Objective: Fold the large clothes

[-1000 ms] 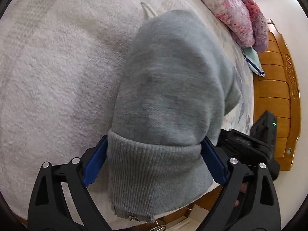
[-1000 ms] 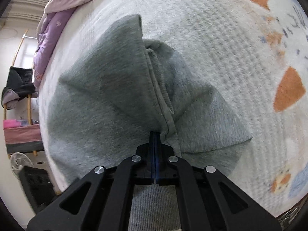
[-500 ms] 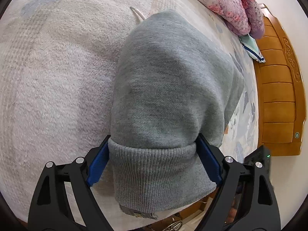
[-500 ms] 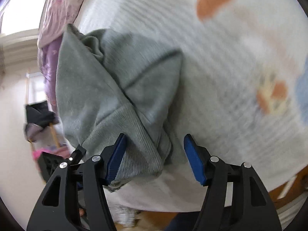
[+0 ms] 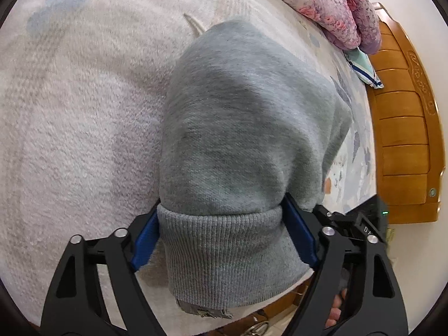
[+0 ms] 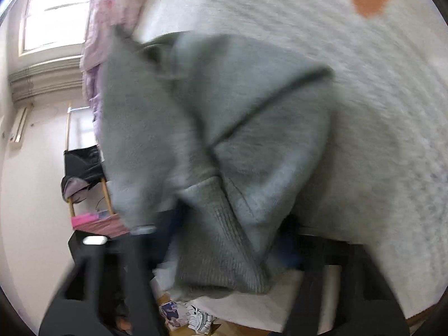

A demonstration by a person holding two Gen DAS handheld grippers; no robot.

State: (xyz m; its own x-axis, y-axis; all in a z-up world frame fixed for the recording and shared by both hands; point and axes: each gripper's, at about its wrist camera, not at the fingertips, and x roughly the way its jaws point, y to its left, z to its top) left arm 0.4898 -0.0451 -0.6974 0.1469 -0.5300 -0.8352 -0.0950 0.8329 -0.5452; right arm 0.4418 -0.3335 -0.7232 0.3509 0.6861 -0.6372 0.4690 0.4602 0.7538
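We are working a grey sweatshirt [image 5: 240, 145] on a bed [image 5: 78, 117] covered in a pale fleecy blanket; the garment is lying bunched near the bed's foot edge, its ribbed hem [image 5: 224, 254] hanging toward us. Our left tool [image 5: 224, 238] is standing wide, the blue pads on either side of the hem and touching its flanks rather than pinching it. Our right tool [image 6: 229, 240] is blurred; its fingers seem to be set apart around a ribbed band of the same sweatshirt [image 6: 212, 128], but we cannot tell for certain how far apart they are or whether they are gripping.

We are judging the fold as partly made: the cloth is doubled over itself in thick layers, with a diagonal crease showing in the right view; yet the edges are lying uneven and the pile is humped, so squaring and flattening are remaining.

Beyond the sweatshirt, at the bed's head, a pink floral quilt [image 5: 322, 2] is heaped beside a wooden headboard [image 5: 403, 128]; a white cord [image 5: 196, 26] is poking out just past the sweatshirt's far edge; nothing is lying on the blanket immediately around the garment to hinder the work.
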